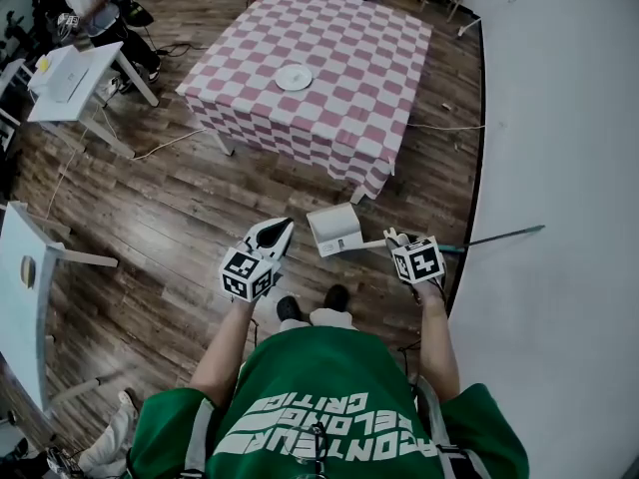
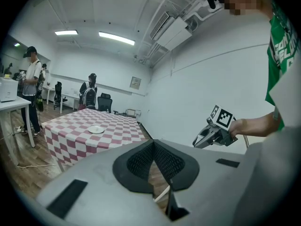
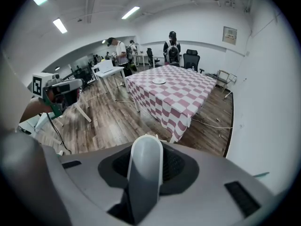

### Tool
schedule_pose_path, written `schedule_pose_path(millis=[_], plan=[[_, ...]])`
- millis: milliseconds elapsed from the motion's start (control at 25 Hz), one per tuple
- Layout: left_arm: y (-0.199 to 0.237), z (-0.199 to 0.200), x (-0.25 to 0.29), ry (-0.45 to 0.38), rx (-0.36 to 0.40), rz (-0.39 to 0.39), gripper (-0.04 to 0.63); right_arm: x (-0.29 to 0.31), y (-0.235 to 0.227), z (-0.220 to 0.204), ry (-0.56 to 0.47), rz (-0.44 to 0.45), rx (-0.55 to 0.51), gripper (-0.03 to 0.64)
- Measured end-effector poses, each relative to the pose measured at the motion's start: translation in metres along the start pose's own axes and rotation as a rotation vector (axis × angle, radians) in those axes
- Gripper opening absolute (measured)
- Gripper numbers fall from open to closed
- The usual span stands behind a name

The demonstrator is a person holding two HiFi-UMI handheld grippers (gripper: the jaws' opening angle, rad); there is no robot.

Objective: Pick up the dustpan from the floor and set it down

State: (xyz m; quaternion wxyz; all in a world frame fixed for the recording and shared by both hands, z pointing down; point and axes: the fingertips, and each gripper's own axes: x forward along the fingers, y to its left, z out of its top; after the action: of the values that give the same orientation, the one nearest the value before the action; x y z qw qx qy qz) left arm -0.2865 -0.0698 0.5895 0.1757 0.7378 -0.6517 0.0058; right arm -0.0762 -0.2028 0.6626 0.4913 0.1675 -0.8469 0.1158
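The white dustpan (image 1: 334, 230) hangs above the wooden floor in front of the person's feet in the head view. Its handle (image 3: 143, 173) runs back between the jaws of my right gripper (image 1: 392, 239), which is shut on it. In the right gripper view only the rounded white handle shows, and the pan itself is hidden below my right gripper (image 3: 146, 147). My left gripper (image 1: 274, 231) hovers just left of the pan, apart from it. Its black pads (image 2: 141, 161) meet with nothing between them.
A table with a pink-and-white checked cloth (image 1: 329, 88) stands ahead, with a white plate (image 1: 294, 77) on it. A white wall (image 1: 559, 148) runs along the right, and a thin green stick (image 1: 499, 236) lies at its foot. White desks (image 1: 75, 78) and cables sit at the left.
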Motion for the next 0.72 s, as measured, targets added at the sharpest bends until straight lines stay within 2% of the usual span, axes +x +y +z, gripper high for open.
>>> schedule_pose_path(millis=[200,720], plan=[[0.002,0.007,-0.001,-0.013,0.006,-0.002,0.003,-0.023,0.002,0.024,-0.014,0.016,-0.033,0.107],[0.005,0.025,-0.005,-0.051,0.026,-0.004,0.003,-0.053,0.001,0.063,-0.114,0.011,-0.019,0.108]])
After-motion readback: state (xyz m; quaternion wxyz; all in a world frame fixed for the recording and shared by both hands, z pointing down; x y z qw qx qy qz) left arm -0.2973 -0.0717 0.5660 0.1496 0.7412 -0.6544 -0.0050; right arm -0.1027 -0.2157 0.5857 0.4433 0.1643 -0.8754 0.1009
